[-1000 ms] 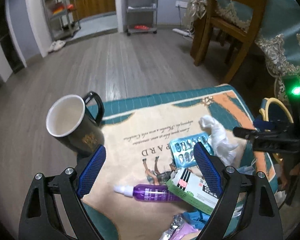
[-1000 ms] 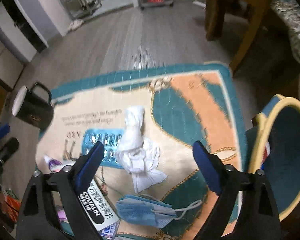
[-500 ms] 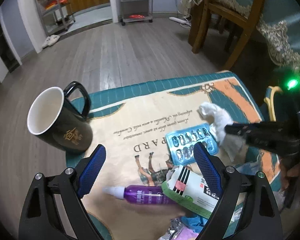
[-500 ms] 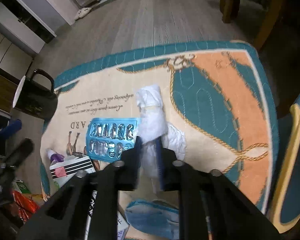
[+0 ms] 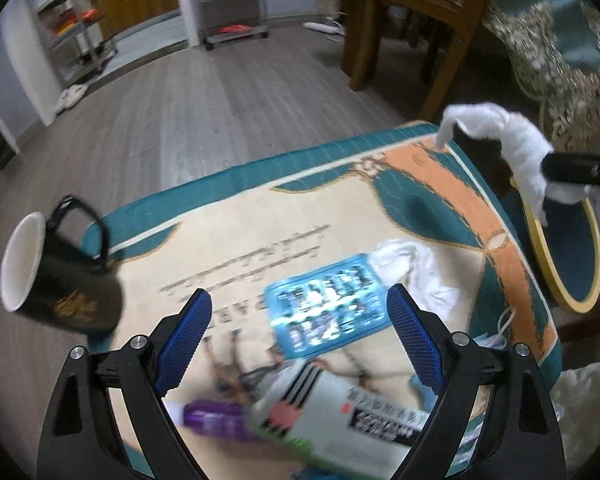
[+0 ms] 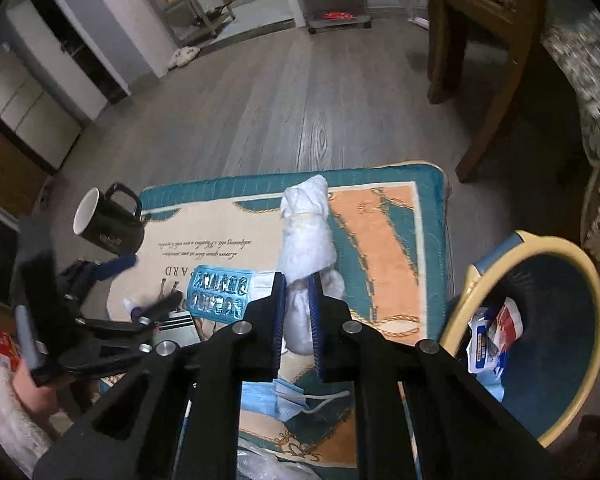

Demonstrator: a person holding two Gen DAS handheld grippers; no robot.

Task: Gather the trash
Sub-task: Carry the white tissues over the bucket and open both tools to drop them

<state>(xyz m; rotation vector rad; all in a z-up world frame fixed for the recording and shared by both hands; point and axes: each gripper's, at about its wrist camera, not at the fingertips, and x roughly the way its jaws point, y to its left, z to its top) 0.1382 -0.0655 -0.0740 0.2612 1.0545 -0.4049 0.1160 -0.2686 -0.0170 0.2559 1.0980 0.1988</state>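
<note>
My right gripper (image 6: 298, 276) is shut on a crumpled white tissue (image 6: 306, 236) and holds it up above the patterned mat (image 6: 388, 248); the tissue also shows in the left wrist view (image 5: 512, 140), near the yellow-rimmed blue trash bin (image 5: 556, 288). The bin (image 6: 540, 320) stands right of the mat with wrappers inside. My left gripper (image 5: 298, 328) is open and empty above a blue blister pack (image 5: 324, 316). A second white tissue (image 5: 416, 276), a white box (image 5: 340, 412), a purple bottle (image 5: 216, 420) and a blue face mask (image 6: 276, 400) lie on the mat.
A black mug (image 5: 56, 280) stands at the mat's left edge. A wooden chair (image 6: 484, 52) and a draped table (image 5: 560, 40) stand at the back right. Grey wooden floor (image 6: 300, 100) lies beyond, with metal shelf carts (image 5: 232, 4) far back.
My right gripper closed on the white tissue and lifted it off the mat toward the bin. My left gripper moved forward over the blister pack, still open.
</note>
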